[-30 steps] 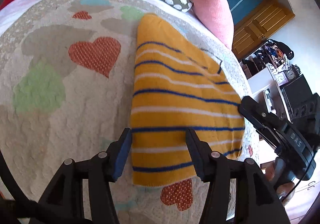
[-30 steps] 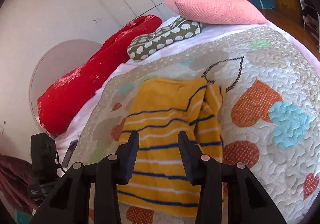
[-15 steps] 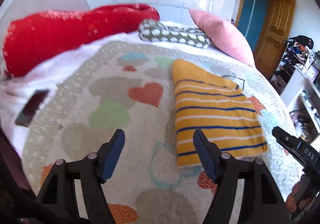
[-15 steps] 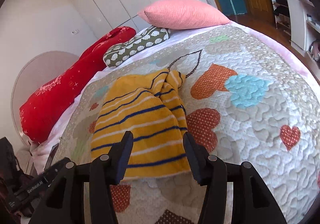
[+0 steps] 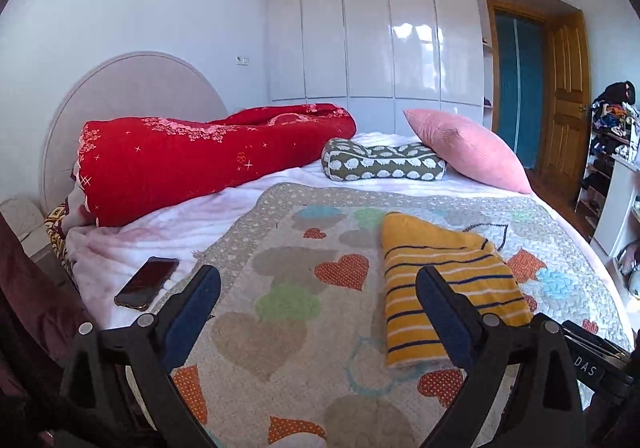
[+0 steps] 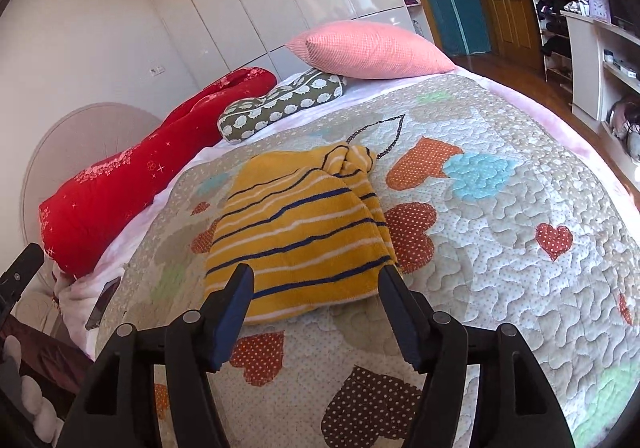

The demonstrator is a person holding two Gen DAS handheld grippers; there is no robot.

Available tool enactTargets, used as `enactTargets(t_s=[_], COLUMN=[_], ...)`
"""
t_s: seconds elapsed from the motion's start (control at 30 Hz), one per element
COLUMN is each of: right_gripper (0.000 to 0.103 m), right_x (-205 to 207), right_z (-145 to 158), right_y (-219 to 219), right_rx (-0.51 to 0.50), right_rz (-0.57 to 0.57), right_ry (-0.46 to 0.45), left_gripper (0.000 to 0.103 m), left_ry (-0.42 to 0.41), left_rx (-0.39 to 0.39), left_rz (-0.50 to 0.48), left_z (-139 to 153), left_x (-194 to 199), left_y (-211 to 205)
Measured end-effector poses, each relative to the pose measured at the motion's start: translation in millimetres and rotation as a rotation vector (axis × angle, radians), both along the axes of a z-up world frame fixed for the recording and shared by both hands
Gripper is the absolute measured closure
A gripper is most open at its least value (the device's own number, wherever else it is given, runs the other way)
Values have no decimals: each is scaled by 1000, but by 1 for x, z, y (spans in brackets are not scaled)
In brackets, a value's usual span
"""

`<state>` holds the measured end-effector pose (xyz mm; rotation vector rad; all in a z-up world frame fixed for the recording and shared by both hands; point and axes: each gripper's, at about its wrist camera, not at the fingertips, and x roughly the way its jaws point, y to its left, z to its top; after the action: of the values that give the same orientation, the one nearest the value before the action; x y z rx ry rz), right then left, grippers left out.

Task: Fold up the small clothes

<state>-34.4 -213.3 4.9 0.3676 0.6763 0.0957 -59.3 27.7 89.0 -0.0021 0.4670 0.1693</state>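
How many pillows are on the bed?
2: a pink pillow at the far side, and a green spotted pillow lying beside it, against the red blanket. Others may be hidden.

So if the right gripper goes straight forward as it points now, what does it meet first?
Most likely the folded yellow striped garment on the quilt: it lies directly ahead of the open right gripper, though depth is uncertain.

Phone mostly hidden behind quilt edge at left; shelf clutter far right too small to identify.
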Motion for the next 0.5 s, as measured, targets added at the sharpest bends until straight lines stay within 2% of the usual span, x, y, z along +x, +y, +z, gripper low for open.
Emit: enactTargets(t_s=[0.13,0.33,0.5], right_gripper=[32,30,29], right_x=[-2,-2,2], right_z=[-3,-8,-14], right_y=[6,6,2], right_rx=[-21,-31,-14], right_rz=[10,6,-5], right_ry=[14,32,54], left_gripper=[5,5,5], left_ry=[82,184,215], left_rx=[16,-10,-7], left_rz=[-43,-74,-82], left_z=[-12,-29,-36], left_x=[3,12,15], left_y=[-9,-12,-15])
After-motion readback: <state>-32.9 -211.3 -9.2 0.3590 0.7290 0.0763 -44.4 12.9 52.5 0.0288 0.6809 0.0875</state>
